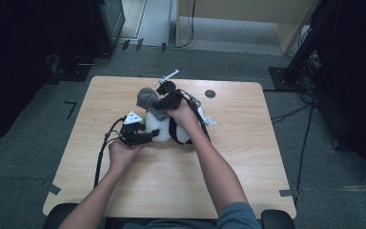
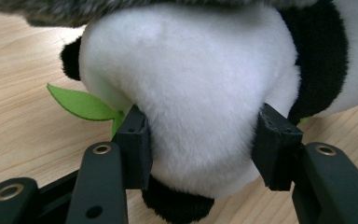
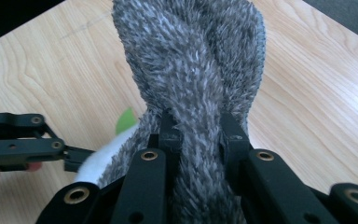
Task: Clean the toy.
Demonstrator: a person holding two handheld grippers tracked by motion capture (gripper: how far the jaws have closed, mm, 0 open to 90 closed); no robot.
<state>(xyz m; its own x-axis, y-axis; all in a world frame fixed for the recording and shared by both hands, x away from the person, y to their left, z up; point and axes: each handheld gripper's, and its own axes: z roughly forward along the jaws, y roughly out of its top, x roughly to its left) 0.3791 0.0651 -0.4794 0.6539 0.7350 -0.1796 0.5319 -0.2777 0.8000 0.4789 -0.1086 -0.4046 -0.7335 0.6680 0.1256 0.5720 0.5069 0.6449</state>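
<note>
A black-and-white panda plush [image 1: 164, 132] sits mid-table with a grey furry cloth [image 1: 147, 99] over its top. My left gripper [image 1: 150, 136] comes in from the left. In the left gripper view its pads [image 2: 135, 135] press into the panda's white belly [image 2: 191, 70] from both sides, beside a green felt leaf [image 2: 81, 103]. My right gripper [image 1: 166, 101] is above the toy. In the right gripper view it [image 3: 199, 128] is shut on a fold of the grey fur [image 3: 191, 56], which rises between the jaws. The left gripper's jaw [image 3: 74, 158] shows low at the left there.
The wooden table [image 1: 248, 157] has a small dark round mark [image 1: 210, 93] near its far edge. A white tag [image 1: 208, 120] sticks out at the panda's right side. Cables [image 1: 295, 112] run over the grey carpet to the right of the table.
</note>
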